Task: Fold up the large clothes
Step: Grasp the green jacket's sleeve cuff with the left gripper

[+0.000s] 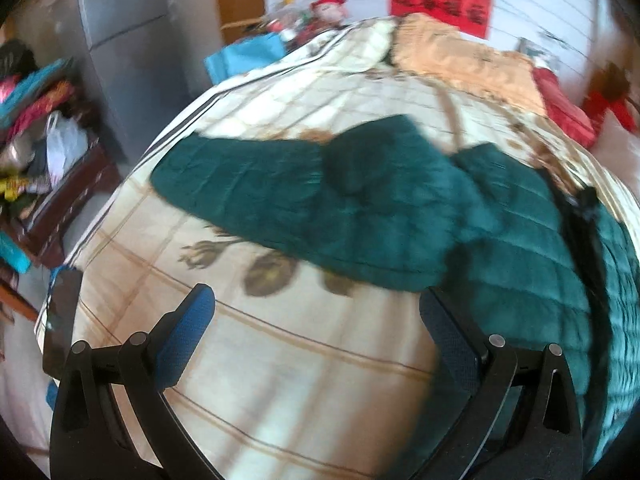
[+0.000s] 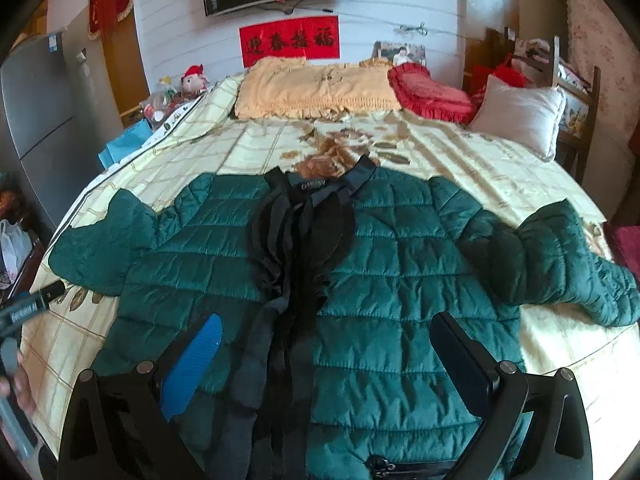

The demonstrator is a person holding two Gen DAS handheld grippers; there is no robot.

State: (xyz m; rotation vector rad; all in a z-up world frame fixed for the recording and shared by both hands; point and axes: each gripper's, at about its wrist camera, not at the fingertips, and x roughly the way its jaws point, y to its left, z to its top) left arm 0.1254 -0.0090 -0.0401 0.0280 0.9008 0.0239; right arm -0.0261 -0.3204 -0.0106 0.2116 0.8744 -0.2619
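The bed [image 2: 460, 152] fills both views, its cream checked cover bare around the jacket [image 2: 400, 280], most widely toward the pillows [image 2: 316, 88]. The green quilted jacket lies flat and spread at the near end, collar toward the pillows, black lining showing down the middle, one sleeve [image 2: 100, 240] reaching the left edge and the other [image 2: 568, 256] bent near the right edge. The right gripper [image 2: 326, 356] hovers over the jacket's lower body, jaws wide apart, holding nothing. The left gripper [image 1: 316, 320] hangs over bare cover just beside the left sleeve, jaws also wide and empty; contact cannot be told
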